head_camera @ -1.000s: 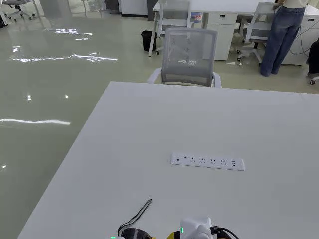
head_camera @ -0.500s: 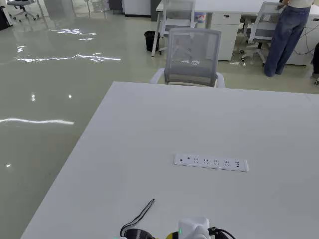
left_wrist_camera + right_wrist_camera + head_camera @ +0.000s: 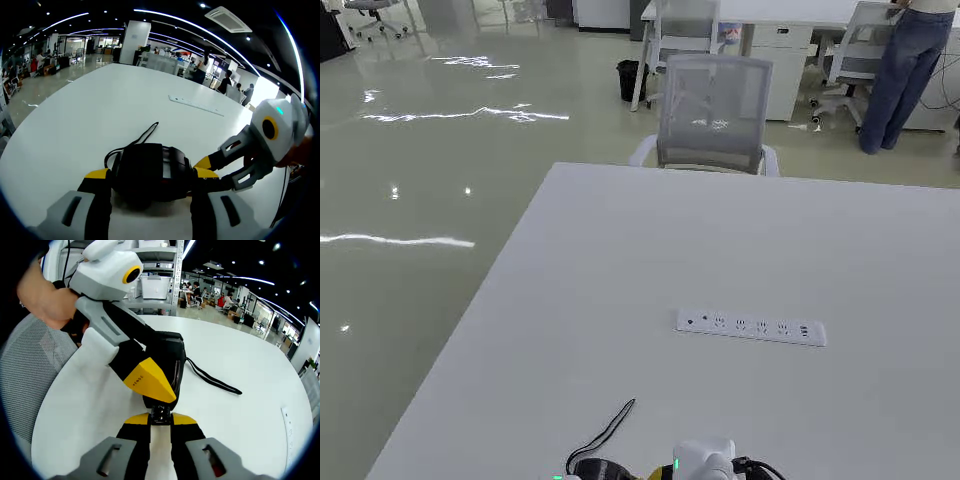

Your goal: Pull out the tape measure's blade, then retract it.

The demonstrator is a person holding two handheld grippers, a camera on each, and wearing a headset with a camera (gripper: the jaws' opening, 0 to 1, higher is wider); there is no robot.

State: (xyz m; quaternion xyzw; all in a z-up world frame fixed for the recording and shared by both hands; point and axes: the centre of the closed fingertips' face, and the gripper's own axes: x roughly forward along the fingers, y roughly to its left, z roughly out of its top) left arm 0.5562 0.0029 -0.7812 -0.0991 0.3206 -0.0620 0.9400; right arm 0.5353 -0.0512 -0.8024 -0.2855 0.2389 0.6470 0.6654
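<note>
Tape measure [image 3: 145,162] at near edge of counter [image 3: 620,260], black case resting on the top, wrist strap [image 3: 212,377] trailing toward the far side. Left tool [image 3: 151,176] clamped across the case, one yellow jaw on each flank. Right tool [image 3: 161,419] pinched shut on the blade tip [image 3: 160,412], a small dark tab at the case mouth. No length of blade drawn out yet, as far as can be told.

Risks, as judged:
- Thin purchase on the tab, so a likely slip on a quick or skewed pull.
- Case smooth and rounded; could twist or squirt out of the left jaws if the pull runs off-line.
- On retraction, spring whip and a hard snap-back if let go rather than fed in.
- Strap close by; possible snag.

Containers: black bin [image 3: 632,78] on the floor, far beyond the chair [image 3: 712,95]; contents too small to tell. Power strip [image 3: 752,328] mid-counter, well apart from the work.
</note>
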